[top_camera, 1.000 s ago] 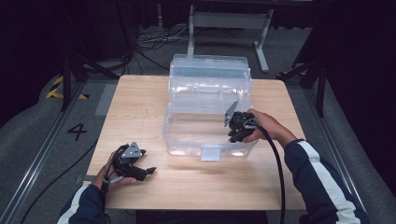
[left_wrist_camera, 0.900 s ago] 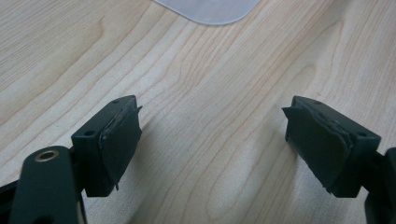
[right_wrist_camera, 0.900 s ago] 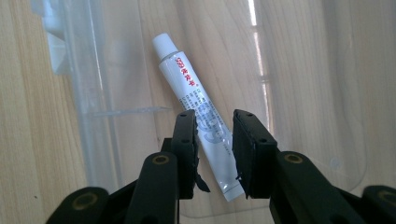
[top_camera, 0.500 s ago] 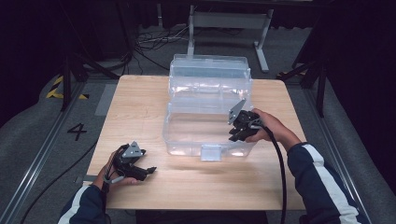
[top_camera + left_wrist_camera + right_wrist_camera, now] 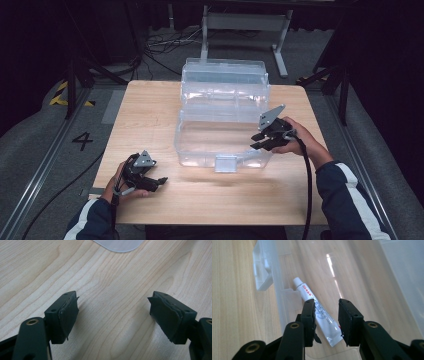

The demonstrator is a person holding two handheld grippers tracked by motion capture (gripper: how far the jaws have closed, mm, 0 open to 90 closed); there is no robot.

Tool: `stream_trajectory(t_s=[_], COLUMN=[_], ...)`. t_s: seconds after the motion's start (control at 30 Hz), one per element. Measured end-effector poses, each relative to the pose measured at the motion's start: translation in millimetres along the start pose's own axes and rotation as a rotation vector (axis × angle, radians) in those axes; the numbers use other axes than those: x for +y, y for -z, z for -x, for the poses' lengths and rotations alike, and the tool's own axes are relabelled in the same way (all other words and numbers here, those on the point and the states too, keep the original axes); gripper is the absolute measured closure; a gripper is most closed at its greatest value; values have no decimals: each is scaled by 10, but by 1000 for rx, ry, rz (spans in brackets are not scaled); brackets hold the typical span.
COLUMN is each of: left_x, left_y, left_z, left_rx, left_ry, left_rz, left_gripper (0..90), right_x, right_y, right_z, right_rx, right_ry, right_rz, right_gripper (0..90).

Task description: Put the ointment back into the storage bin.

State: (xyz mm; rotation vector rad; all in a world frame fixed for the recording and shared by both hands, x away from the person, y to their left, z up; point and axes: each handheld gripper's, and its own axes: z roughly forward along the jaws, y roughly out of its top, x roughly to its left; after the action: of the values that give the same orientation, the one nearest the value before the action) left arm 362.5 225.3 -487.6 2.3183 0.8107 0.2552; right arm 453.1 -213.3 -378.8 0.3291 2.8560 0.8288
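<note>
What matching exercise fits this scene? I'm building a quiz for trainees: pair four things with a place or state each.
Things:
1. white tube
2. clear box
3. left claw
4. right claw

Places or states:
a. open over bare wood, nothing between its jaws
b. lying on the box's floor
c. at the box's right end, jaws apart
d. lid up, mid-table

Pairs: 1-b, 2-d, 3-a, 4-c

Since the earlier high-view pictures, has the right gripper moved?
Yes. The right gripper has shifted rightward toward the clear box's right wall, jaws just opening.
</note>
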Motion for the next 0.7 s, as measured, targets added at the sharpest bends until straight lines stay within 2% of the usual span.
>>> stream_trajectory(t_s=[0.07,0.2,0.23,0.27,0.33,0.43,0.57,0.7], left_x=[13,64,64,87,125,198,302,425], left_y=[9,71,71,94,142,216,295,379], left_z=[15,42,42,55,80,125,174,211], left_rx=[6,12,12,17,19,39,40,37], left_ry=[-1,-5,-5,-10,-12,-33,-54,-70], left_rz=[-7,20,20,34,56,81,99,125], left_gripper=[247,254,255,255,256,261,283,286], right_x=[-41,-121,-121,-148,-156,-171,-143,-96], right_y=[44,167,167,230,250,343,467,543], right_z=[5,26,26,40,41,66,97,149], right_rx=[-14,-65,-65,-87,-94,-130,-169,-209], right_ry=[-14,-42,-42,-58,-61,-77,-85,-89], right_rz=[28,93,93,130,141,180,224,241], right_gripper=[665,654,654,647,642,624,602,590])
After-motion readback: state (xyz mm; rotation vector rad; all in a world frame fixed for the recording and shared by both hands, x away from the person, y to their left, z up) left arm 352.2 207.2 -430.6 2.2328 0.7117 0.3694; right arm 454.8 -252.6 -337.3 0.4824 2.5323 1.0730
